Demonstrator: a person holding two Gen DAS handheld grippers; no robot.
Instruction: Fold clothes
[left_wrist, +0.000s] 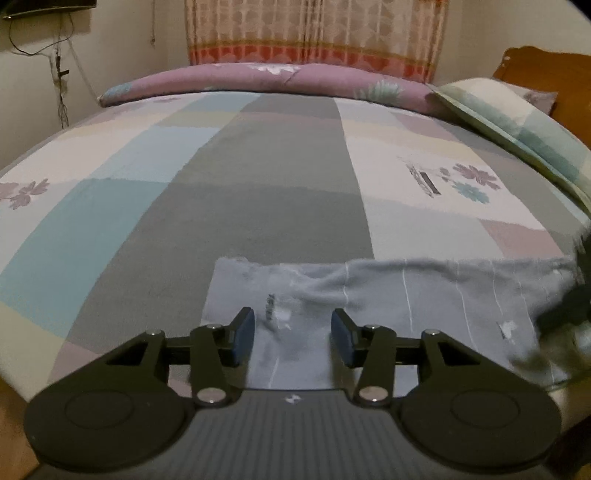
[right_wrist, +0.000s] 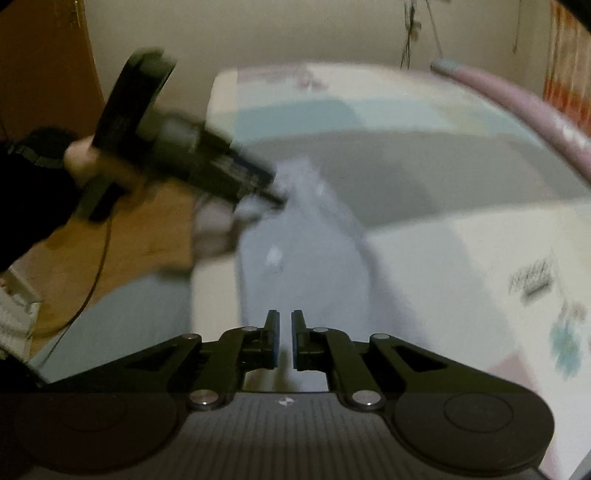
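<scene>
Garment (left_wrist: 388, 306), pale blue-grey with thin white stripes, lies stretched in a band across the near edge of the bed (left_wrist: 266, 177), apparently part-folded and spread flat so the next fold can be made.

Left gripper (left_wrist: 292, 334) hovers low over the garment's left end, jaws apart, with cloth showing between them but not pinched; nothing is held. It looks placed to take or pin that end.

Right gripper (right_wrist: 283, 339) points down along the length of the garment, jaws nearly together with only a sliver of gap. The view is smeared, and no cloth can be made out between the pads, so the grip looks empty. In that same view the left gripper (right_wrist: 275, 195) appears at the garment's far end, carried by a hand (right_wrist: 79, 157) emerging from a dark sleeve (right_wrist: 26, 206).

The two tools sit at opposite ends of the band, which suggests the person is working it end to end, likely ready to bring one end over the other. Soft cloth may wrinkle or slide on the sheet if only one end is lifted.

Beyond the garment the patchwork sheet runs to a mauve bolster (left_wrist: 266, 79) and a pillow (left_wrist: 517, 125) at the far side, with a patterned curtain (left_wrist: 314, 33) behind.
</scene>
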